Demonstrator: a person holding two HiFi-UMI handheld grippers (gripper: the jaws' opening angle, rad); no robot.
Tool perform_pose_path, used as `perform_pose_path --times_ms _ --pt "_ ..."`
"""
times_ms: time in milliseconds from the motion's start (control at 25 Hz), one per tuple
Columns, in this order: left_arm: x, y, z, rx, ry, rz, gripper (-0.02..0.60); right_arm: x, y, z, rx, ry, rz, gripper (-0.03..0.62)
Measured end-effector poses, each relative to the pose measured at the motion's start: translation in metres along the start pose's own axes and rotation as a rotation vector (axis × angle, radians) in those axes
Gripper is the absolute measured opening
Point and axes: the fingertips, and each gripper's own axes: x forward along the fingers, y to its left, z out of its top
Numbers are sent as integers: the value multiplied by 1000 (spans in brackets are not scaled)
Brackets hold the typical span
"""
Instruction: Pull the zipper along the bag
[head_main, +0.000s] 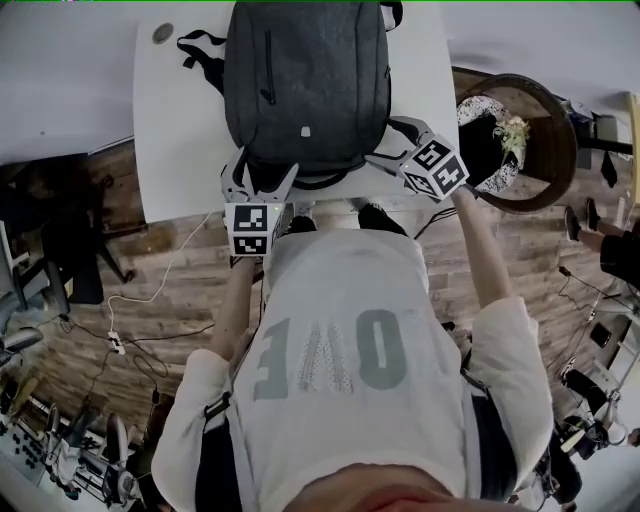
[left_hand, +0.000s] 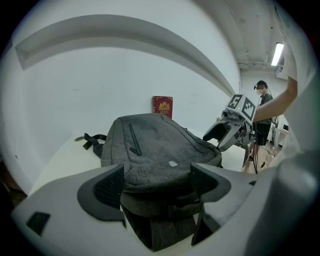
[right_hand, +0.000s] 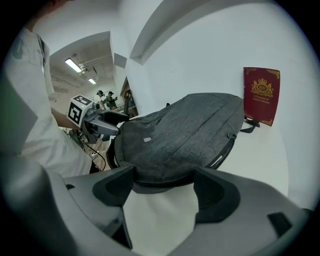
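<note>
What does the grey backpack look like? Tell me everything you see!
The backpack is dark grey, of felt-like cloth, and lies flat on the white table. Its front has a short zip pocket and a small pale tag. Black straps stick out at its far end. Its near end reaches in between the open jaws of the left hand-held gripper.

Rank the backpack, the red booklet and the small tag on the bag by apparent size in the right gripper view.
Largest to smallest:
1. backpack
2. red booklet, though it stands farther back
3. tag
</note>
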Motion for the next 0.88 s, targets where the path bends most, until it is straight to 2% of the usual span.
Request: perform_pose_path --times_ms 120,280,440,600,680,800,880 --pt "3 20 -1 29 5 5 388 13 10 7 31 -18 20 370" --pt "8 48 -2 74 23 -5 389 29 19 20 71 -54 4 370" --pt "15 76 0 120 49 -6 390 43 26 34 114 -86 -44 370" --pt "23 110 3 161 64 4 390 61 34 52 180 -115 -132 370" --pt "24 132 -1 94 68 13 393 72 43 63 208 -130 -181 370" --pt "25 168 -13 -134 49 47 394 90 52 79 247 -151 -243 370" --pt "24 182 -16 -185 27 93 394 99 55 86 268 -157 -267 370"
